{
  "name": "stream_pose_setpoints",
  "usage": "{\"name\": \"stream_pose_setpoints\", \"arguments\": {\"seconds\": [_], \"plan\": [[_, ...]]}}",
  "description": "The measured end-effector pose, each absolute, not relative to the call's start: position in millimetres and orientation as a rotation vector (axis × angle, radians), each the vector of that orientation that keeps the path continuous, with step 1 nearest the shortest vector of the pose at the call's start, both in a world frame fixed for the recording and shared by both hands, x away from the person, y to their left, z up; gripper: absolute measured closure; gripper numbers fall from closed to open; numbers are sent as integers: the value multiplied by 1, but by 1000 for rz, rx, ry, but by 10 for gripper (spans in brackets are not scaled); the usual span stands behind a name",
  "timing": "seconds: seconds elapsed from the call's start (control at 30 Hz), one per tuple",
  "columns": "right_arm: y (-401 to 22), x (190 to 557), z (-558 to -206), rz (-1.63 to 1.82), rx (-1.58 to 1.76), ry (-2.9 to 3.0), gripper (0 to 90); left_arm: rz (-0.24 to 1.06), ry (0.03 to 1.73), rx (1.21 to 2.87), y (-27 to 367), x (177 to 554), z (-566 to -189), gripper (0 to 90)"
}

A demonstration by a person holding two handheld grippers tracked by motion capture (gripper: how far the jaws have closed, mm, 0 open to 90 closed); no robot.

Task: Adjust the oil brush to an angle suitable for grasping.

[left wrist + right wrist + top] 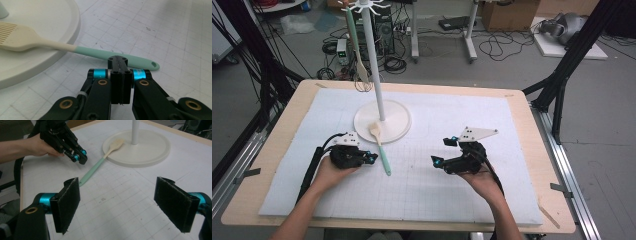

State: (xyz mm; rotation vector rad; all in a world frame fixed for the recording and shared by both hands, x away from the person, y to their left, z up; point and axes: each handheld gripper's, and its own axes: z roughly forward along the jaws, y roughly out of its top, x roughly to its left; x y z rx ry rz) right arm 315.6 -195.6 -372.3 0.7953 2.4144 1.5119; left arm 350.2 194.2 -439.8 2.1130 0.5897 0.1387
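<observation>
Item one on my table: a silicone brush point(380, 146) with a cream head and mint-green handle, lying with its head on the rim of the round white base point(398, 131) of the hanging stand point(373, 55) and its handle running out over the gridded white mat point(437, 190) toward my side. Item two: my left gripper point(371, 158), held low just beside the handle's left flank; in the left gripper view I see its jaws pressed flat together with nothing between them, their tips point(117, 61) hovering right at the green handle near its end with the hanging hole, though I cannot tell whether they touch it. Item three: my right gripper point(443, 150), well apart from the brush on the right half of the mat, its jaws standing wide with only bare mat between the two black pads point(67, 203) (the right gripper view looks across to the left gripper and the brush from here). Item four: a second utensil, a green-handled spoon point(357, 47) with a pale bowl, hanging from the hooks at the top of the stand's pole. Item five: the wooden table point(532, 130) under the mat, with cables and boxes on the floor beyond.
</observation>
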Motion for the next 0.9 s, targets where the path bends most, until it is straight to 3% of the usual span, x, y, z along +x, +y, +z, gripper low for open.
{"name": "stream_pose_setpoints", "arguments": {"seconds": [0.9], "plan": [[-198,314,-371,1526,786,2406,196,115,585,2160,175,355,-450,895]]}}
